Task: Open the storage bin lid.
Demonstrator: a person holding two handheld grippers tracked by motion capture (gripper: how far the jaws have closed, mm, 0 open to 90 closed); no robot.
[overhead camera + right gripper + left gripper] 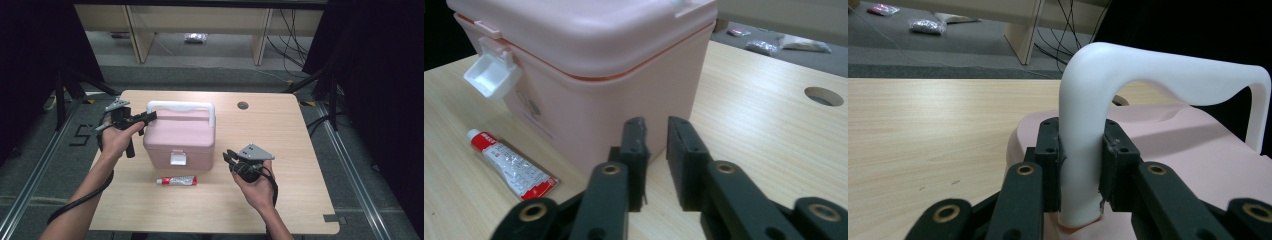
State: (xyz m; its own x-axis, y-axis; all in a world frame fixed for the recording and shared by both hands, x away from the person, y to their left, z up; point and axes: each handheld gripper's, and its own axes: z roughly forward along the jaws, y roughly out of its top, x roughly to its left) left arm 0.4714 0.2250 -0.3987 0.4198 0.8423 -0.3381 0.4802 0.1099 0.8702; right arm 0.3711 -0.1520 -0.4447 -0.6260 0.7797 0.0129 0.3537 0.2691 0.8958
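Gripping the white plastic carry handle (pixel 1083 150) of the pale pink plastic lidded box (pixel 179 136), the left gripper (pixel 142 118) has its jaws pressed against both sides of the handle's near upright, just above where it joins the lid. That box stands on the light wooden desk (pixel 280 150), towards its left half, with a white latch (pixel 178 159) on the front wall facing the person. A small white tube with a red cap and red end (pixel 176 180) lies flat on the desk just in front of the box, apart from it. The right gripper (pixel 229 156) hovers near the box's right front corner; its jaws stand narrow with a small gap between them, nothing in it, and they touch neither box nor tube.
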